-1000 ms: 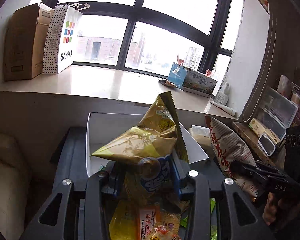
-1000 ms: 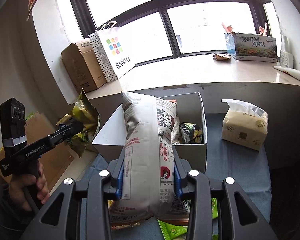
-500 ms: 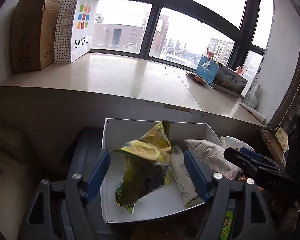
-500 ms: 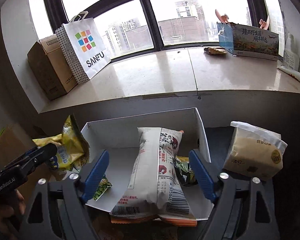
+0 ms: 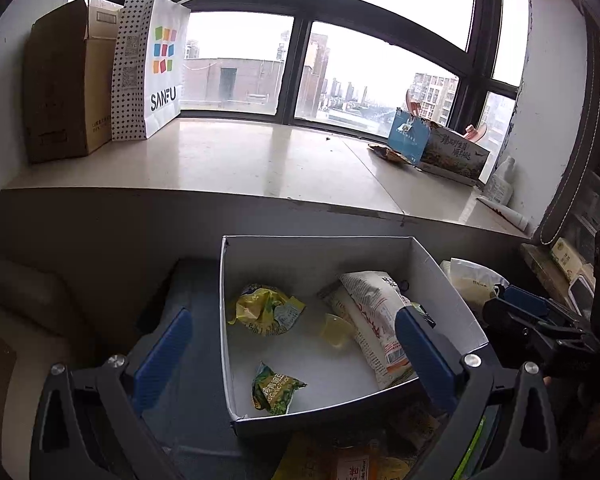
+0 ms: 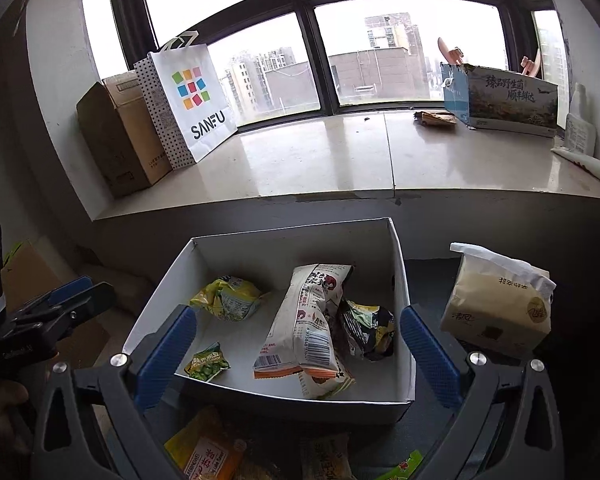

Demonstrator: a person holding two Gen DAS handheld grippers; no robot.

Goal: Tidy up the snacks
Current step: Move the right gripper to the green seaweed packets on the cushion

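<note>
A white cardboard box (image 5: 324, 256) (image 6: 292, 250) stands below the windowsill. In it lie a yellow snack bag (image 5: 264, 308) (image 6: 228, 298), a long white snack bag (image 5: 374, 320) (image 6: 310, 320), a small green packet (image 5: 274, 390) (image 6: 206, 366), and a dark packet (image 6: 366, 330). My left gripper (image 5: 292, 348) is open and empty over the box's near edge. My right gripper (image 6: 296, 350) is open and empty in front of the box. More snack packets (image 6: 208, 454) lie loose just below the box.
A tissue pack (image 6: 496, 300) stands right of the box. On the windowsill (image 6: 340, 156) stand a brown carton (image 6: 120, 140), a SANFU paper bag (image 6: 188, 100) and a printed box (image 6: 500, 98). A wall with shelves (image 5: 572, 248) is at the right.
Both grippers opened and let go of their bags: the yellow bag and the long white bag now lie in the box. Both grippers have drawn back and risen a little.
</note>
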